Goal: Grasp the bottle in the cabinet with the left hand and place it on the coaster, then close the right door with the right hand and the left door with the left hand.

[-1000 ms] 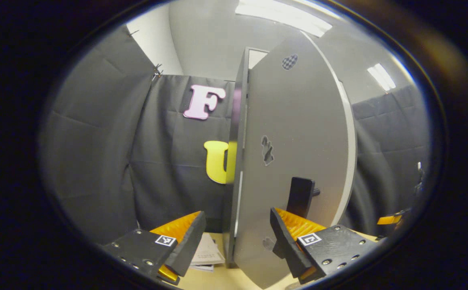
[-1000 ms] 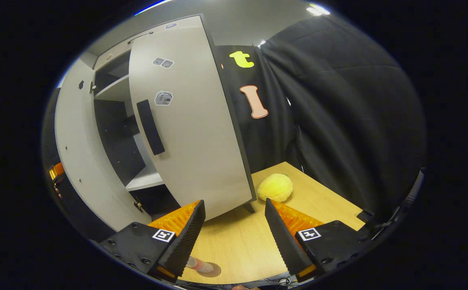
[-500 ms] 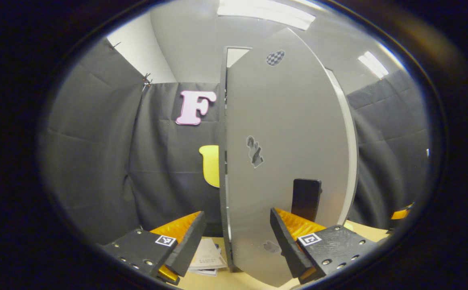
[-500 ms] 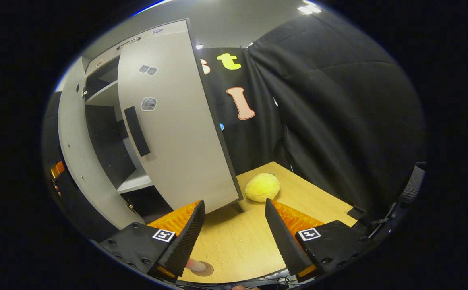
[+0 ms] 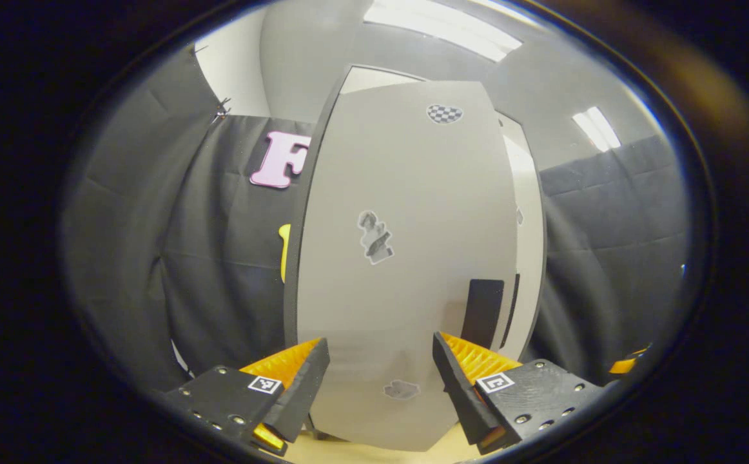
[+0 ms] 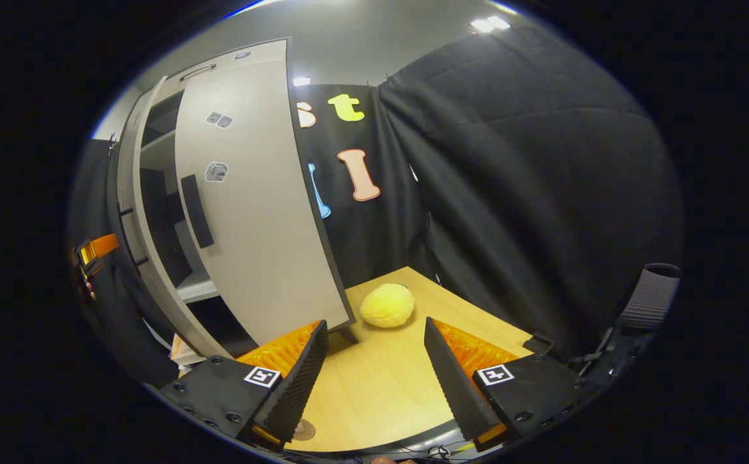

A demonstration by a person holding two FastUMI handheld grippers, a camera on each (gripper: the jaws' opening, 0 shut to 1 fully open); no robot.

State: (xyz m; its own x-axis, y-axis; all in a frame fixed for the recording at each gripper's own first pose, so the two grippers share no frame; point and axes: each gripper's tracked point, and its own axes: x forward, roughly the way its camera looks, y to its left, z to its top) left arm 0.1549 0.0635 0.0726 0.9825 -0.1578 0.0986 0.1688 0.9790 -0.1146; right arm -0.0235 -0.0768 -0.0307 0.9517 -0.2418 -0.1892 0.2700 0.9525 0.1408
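In the left gripper view, the left gripper [image 5: 374,380] has its fingers spread with nothing between them, close against the outer face of the pale grey left cabinet door [image 5: 407,270]. That door looks almost shut: only a thin dark seam runs beside its flat black handle [image 5: 483,312], and whether the fingers touch the panel cannot be told. In the right gripper view, the right gripper [image 6: 374,380] is likewise open and empty, hanging above the light wooden table [image 6: 387,386]. Low between its fingers, a round brown coaster [image 6: 303,428] lies at the table's near edge; the bottle cannot be made out there. Farther off, a yellow plush ball [image 6: 387,305] rests on the table just beside the lower corner of the pale grey right cabinet door [image 6: 252,219], which appears to stand ajar, shelves showing in the gap beside it.

The step in hand seems to be closing the doors. For the left one, a steady flat push near the handle edge, square to the panel, should seat it without bouncing. The right door appears to need the same.
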